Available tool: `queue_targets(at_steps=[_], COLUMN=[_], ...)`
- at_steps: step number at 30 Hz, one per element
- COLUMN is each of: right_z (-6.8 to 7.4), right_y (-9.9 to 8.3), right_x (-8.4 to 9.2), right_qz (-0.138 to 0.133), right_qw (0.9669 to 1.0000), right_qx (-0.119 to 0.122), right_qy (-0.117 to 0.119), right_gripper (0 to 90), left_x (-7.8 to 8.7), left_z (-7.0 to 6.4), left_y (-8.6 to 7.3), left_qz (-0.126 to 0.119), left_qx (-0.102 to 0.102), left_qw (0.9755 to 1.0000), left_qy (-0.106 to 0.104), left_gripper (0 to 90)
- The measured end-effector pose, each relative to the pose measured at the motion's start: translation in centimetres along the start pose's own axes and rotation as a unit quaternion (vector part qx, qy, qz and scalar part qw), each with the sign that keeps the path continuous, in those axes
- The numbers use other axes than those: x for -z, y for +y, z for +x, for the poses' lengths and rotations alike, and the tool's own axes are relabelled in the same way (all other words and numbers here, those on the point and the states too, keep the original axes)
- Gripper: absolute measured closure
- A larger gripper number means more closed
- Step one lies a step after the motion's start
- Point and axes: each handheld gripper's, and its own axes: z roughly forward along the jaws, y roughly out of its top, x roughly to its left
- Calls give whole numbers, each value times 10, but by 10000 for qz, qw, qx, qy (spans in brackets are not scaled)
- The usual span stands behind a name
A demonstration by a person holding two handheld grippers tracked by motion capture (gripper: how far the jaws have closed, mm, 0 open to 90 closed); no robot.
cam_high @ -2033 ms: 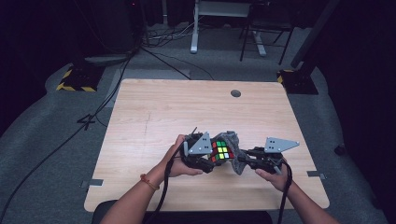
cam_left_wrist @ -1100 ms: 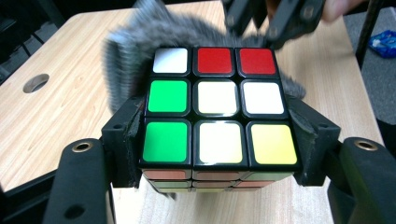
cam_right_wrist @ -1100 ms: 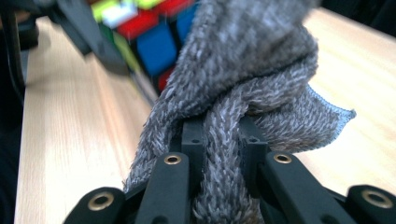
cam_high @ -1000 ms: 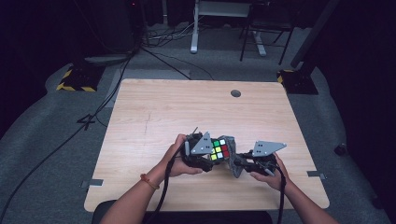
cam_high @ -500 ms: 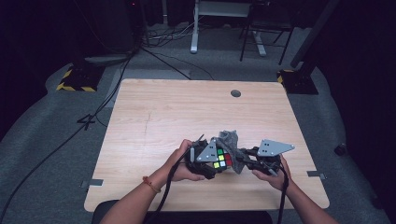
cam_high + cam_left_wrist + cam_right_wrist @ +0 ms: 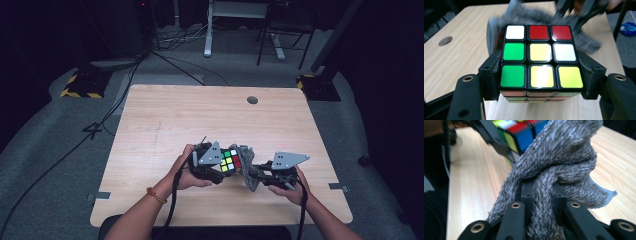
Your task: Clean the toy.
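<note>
Dark room, pale wood table (image 6: pixel 165 120) — left fingers (image 6: pixel 499 75) clamp cube (image 6: pixel 540 56), right fingers (image 6: pixel 526 192) pinch cloth (image 6: pixel 564 162).

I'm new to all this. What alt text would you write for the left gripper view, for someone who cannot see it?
A scrambled puzzle cube is clamped between the left gripper's two black jaws, its top face showing white, red, green and yellow squares. Behind it, a blurred grey cloth presses against the cube above a light wooden table.
</note>
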Motion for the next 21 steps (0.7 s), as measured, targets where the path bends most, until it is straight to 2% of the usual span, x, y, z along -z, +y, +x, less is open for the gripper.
queue_targets(at_steps=[4, 6, 10, 13, 15, 17, 21], right_z=[3, 4, 0, -4, -6, -6, -1], right_y=[4, 4, 3, 1, -1, -2, -4], right_x=[5, 5, 6, 5, 3, 0, -7], right_qz=[-162, -144, -151, -53, -7, 183, 398], right_qw=[9998, 9997, 9993, 9992, 9994, 9995, 9992], right_qx=[49, 94, 17, -76, -133, -126, -4], right_qy=[-69, -183, -349, -381, -322, -231, -15], right_gripper=[770, 770, 768, 768, 768, 768, 768], left_x=[-7, -10, -14, -15, -13, -11, -6], left_z=[-6, -10, -20, -25, -23, -20, -12], left_y=[1, 3, 8, 11, 11, 11, 7], left_qz=[130, 165, 121, 111, 52, 32, -20], left_qx=[-116, -177, -252, -382, -319, -307, -184], left_qw=[9998, 9996, 9992, 9988, 9990, 9991, 9997], left_qy=[-110, -167, -298, -275, -304, -285, -187], left_gripper=[335, 334, 335, 334, 334, 334, 333])
